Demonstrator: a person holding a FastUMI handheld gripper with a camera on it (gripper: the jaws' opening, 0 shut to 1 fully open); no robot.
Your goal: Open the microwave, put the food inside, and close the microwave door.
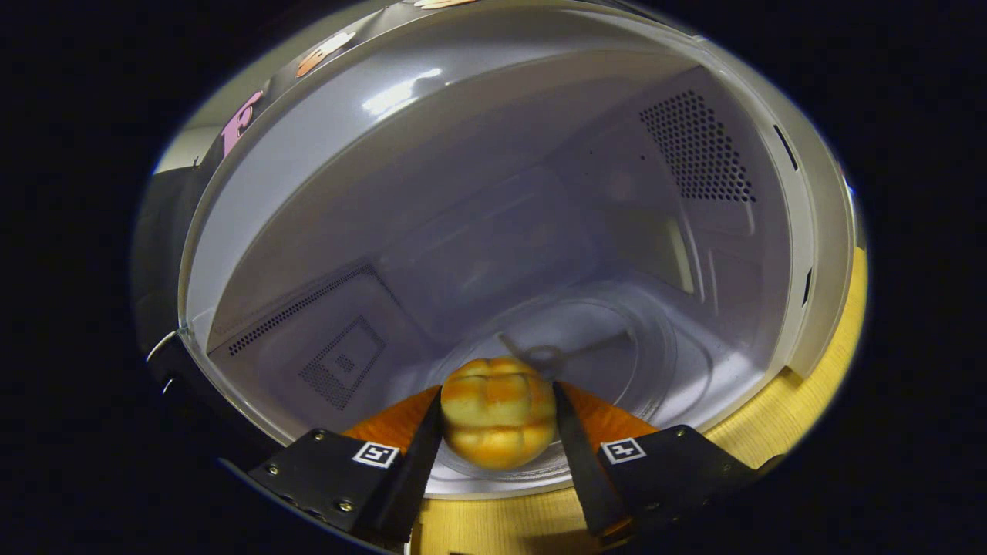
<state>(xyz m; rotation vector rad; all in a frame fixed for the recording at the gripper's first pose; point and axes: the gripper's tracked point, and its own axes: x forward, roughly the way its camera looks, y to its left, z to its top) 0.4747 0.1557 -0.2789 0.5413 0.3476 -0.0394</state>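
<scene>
Two fingers of the hand-held gripper [498,432] press on either side of a small, round, golden-brown bread roll [498,422] with a lobed, glazed top, so the gripper is closed to the width of the roll and carries it between its fingers. In the gripper view, the roll hangs at the mouth of the white microwave [802,231], whose door is already swung aside, leaving the pale grey cavity open ahead. Just beyond the roll lies the clear round glass turntable [655,362] on the cavity floor, with its hub and spokes faintly visible through it; the roll appears to sit over the turntable's near rim, though whether it touches the glass I cannot tell. Perforated vent panels [698,150] show on the cavity's side walls, and a light wooden tabletop [810,401] runs under the microwave's front edge, beside and below the fingers. By my judgement, the opening step is done and the placing step is in hand, with the door left to close. The risks from here seem these: released so near the front lip, the rounded roll could tip or roll outward onto the table; a soft roll squeezed hard may cling to one finger and be dragged back out as the gripper withdraws; and fingers pushed deeper at this tilt could knock the turntable off its hub.
</scene>
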